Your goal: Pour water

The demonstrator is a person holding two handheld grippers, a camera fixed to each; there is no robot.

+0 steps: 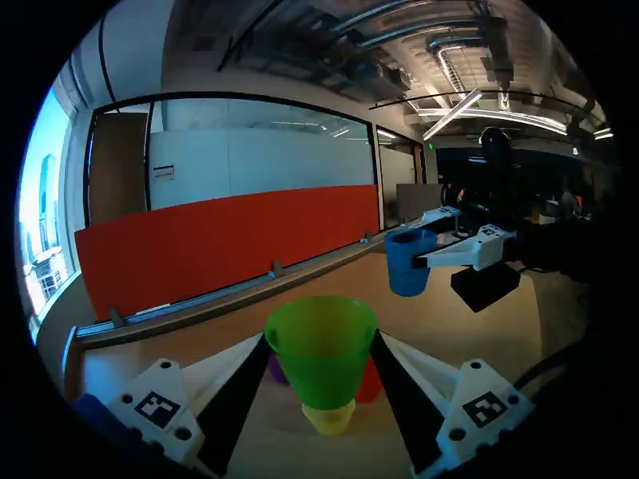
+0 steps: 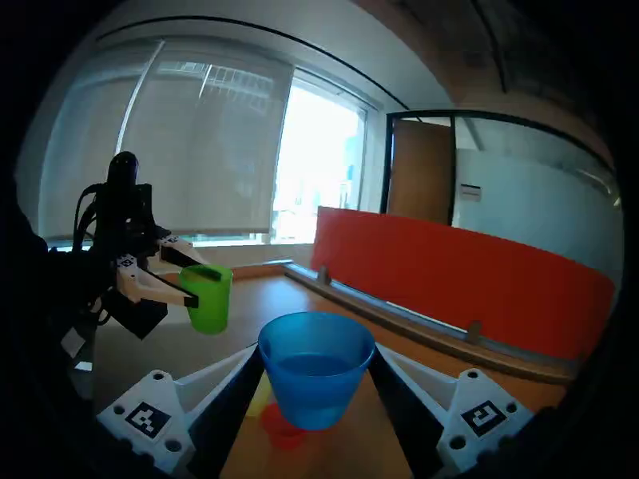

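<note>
Left gripper (image 1: 319, 345) pinched the green cup (image 1: 321, 367) on both sides, upright, above the table (image 1: 447, 319); right gripper (image 2: 317, 355) clamped the blue cup (image 2: 316, 391) likewise, water (image 2: 315, 365) inside; cups well apart, blue far right of green; yellow cup (image 1: 329, 419) and red cup (image 1: 370, 385) stood on the table beneath.

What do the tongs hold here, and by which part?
The left tongs clamp the green cup by its opposite sides, just under the rim. The right tongs clamp the blue cup the same way.
</note>
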